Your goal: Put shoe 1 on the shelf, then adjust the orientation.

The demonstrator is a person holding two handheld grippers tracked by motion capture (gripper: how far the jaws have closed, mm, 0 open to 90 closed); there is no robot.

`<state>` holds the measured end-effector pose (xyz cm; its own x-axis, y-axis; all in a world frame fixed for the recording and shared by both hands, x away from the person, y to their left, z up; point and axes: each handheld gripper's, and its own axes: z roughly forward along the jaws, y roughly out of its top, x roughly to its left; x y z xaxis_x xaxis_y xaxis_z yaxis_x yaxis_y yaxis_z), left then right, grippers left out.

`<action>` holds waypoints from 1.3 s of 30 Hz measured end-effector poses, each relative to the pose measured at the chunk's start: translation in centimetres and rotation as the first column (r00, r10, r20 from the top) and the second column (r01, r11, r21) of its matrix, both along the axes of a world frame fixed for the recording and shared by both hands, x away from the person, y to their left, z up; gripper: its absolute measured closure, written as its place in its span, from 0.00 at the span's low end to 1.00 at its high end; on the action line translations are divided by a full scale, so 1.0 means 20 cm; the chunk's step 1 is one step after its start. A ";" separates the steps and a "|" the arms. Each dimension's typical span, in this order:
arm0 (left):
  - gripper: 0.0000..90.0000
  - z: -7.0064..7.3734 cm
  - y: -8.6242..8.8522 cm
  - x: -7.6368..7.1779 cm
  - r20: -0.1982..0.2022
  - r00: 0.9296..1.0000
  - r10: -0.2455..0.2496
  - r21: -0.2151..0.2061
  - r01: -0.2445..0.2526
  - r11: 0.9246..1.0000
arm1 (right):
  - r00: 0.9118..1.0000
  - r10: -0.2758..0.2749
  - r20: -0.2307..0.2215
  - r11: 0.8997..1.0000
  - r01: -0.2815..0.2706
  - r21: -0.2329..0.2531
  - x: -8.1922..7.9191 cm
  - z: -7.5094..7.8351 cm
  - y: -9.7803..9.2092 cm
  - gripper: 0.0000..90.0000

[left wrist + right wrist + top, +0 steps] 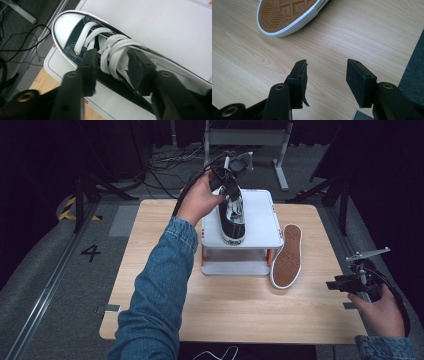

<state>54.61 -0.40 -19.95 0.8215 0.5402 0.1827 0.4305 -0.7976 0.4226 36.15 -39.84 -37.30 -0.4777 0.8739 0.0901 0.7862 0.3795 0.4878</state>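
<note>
A black canvas shoe (232,222) with white laces and a white toe cap (65,25) rests upright on the top shelf of a white stand (260,215), its toe towards the near side. My left gripper (231,195) is over the shoe's laced upper. In the left gripper view its jaws (111,66) straddle the laces and press on both sides of them. A second shoe (287,257) lies on its side on the table beside the stand, showing its brown sole (287,12). My right gripper (332,285) hovers open at the table's right edge, with nothing between its jaws (327,75).
The wooden table (240,305) has bare room in front of the stand and to its left. The stand has a lower shelf (235,267) with orange fittings. Cables and metal frame legs (280,165) lie on the floor behind. Dark carpet (414,75) borders the right edge.
</note>
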 end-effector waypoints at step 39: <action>0.51 -0.30 0.78 -0.68 -0.190 0.965 0.183 -0.157 -0.214 0.964 | 0.991 0.133 0.028 0.987 -0.130 -0.096 0.45 0.02 0.33 0.81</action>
<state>41.07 15.25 -26.00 0.7052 0.7061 -0.0638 0.6509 -0.6091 0.4532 45.06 -33.14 -36.99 -0.5903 0.8071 -0.0076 0.7101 0.5238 0.4706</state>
